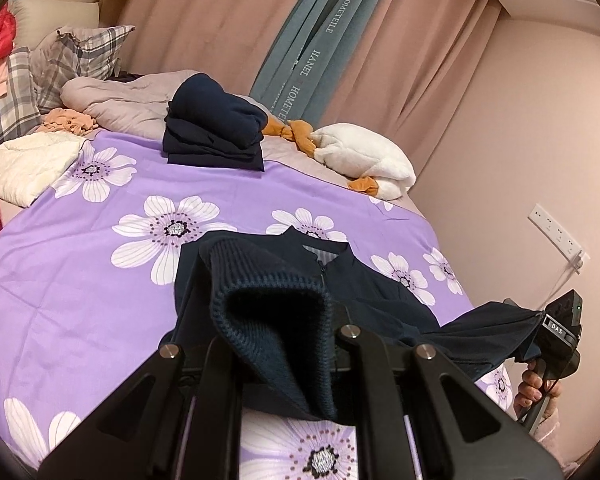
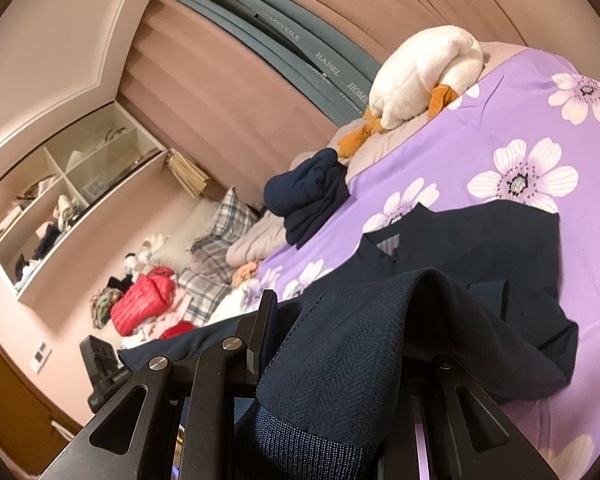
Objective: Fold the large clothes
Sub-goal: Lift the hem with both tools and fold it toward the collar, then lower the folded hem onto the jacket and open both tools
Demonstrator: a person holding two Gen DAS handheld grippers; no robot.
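Left wrist view: the left gripper [image 1: 284, 344] at bottom centre, tilted downward, is clamped on the ribbed hem of a navy jacket [image 1: 364, 288]. The jacket lies on the purple floral bedsheet [image 1: 100, 280], collar toward the top of the frame. At lower right, a hand [image 1: 538, 388] holds the right gripper [image 1: 540, 320], pinching the stretched hem.

Right wrist view: the right gripper [image 2: 332, 360] at bottom centre, jaws narrow, grips draped navy jacket [image 2: 480, 248] fabric; the collar points toward upper left.

jacket [image 1: 364, 292]: dark blue
bed sheet [image 1: 100, 264]: purple with big white flowers
folded clothes [image 1: 216, 128]: dark blue
toy duck [image 2: 424, 76]: white with orange feet
curtains [image 1: 204, 20]: pink
pillows [image 1: 72, 56]: grey and white checks
puffy coat [image 2: 144, 300]: red
grippers [image 1: 260, 364]: black
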